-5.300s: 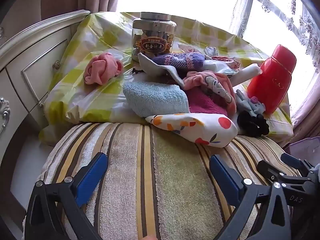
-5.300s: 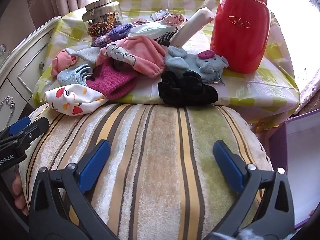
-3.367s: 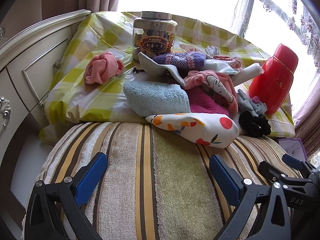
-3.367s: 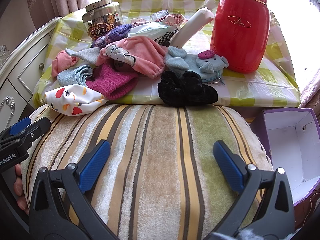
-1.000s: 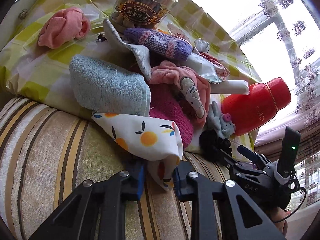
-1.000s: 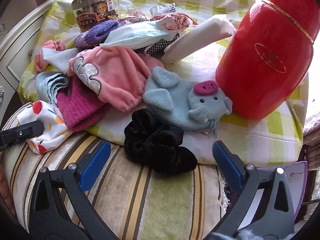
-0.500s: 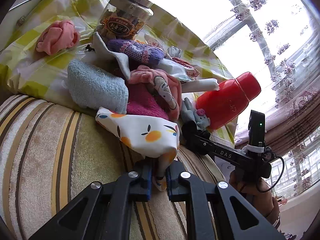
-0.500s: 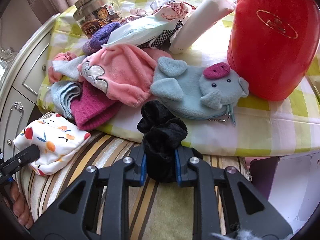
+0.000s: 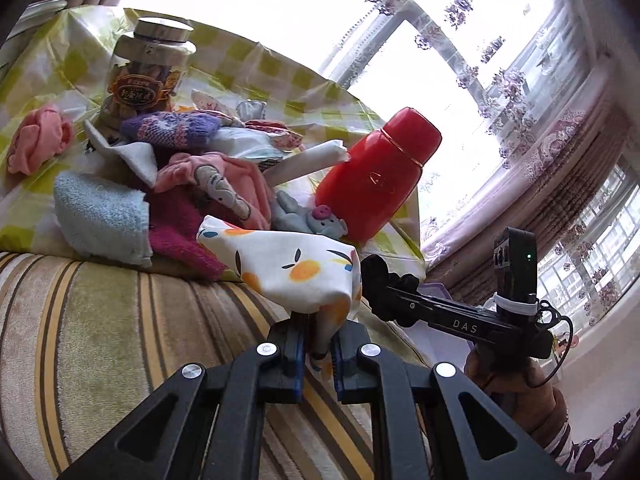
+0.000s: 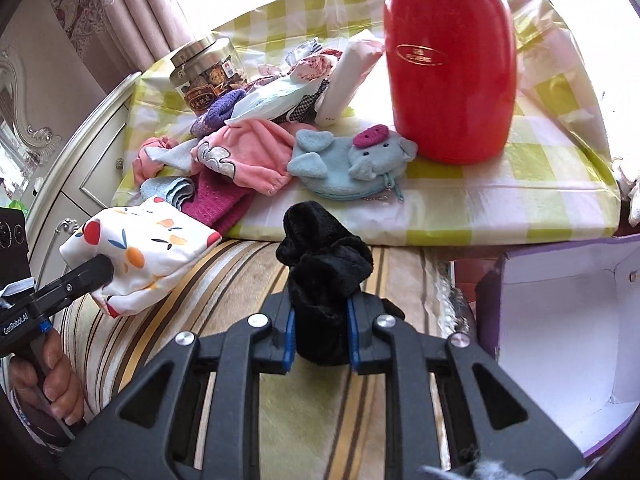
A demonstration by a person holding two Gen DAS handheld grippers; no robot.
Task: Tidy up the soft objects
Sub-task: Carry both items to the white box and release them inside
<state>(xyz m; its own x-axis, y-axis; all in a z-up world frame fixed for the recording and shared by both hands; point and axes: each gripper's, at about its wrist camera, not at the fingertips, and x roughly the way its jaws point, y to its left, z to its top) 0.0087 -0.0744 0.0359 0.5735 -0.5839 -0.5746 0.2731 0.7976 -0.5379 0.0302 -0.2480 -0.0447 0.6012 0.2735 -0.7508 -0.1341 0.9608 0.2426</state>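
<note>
Left wrist view first: left gripper (image 9: 318,354) clamped on the drooping lower corner of a white fabric pouch printed with oranges (image 9: 292,268), lifted clear of the striped plush cushion (image 9: 100,320) and hanging just in front of the heap of soft stuff on the yellow-green checked tablecloth (image 9: 248,64). Looks light and floppy, so sagging around the pinch point; grabbing a bunched fold rather than a single edge probably safer against slipping. Glass jar with metal lid (image 9: 148,68) and glossy red thermos (image 9: 376,176) standing behind the heap, both hard, best left alone. Right wrist view: right gripper (image 10: 320,334) squeezed shut around a black velvety scrunchie-like bundle (image 10: 322,264), held above the cushion, just off the table edge. Plush, squashy, weighs next to nothing, grip around the middle seems solid. Open purple box with white inside (image 10: 560,320) sitting to the right, likely the drop spot. Blue felt elephant coin pouch (image 10: 348,166) and pink fleece item (image 10: 248,152) not yet sorted, on the table.
</note>
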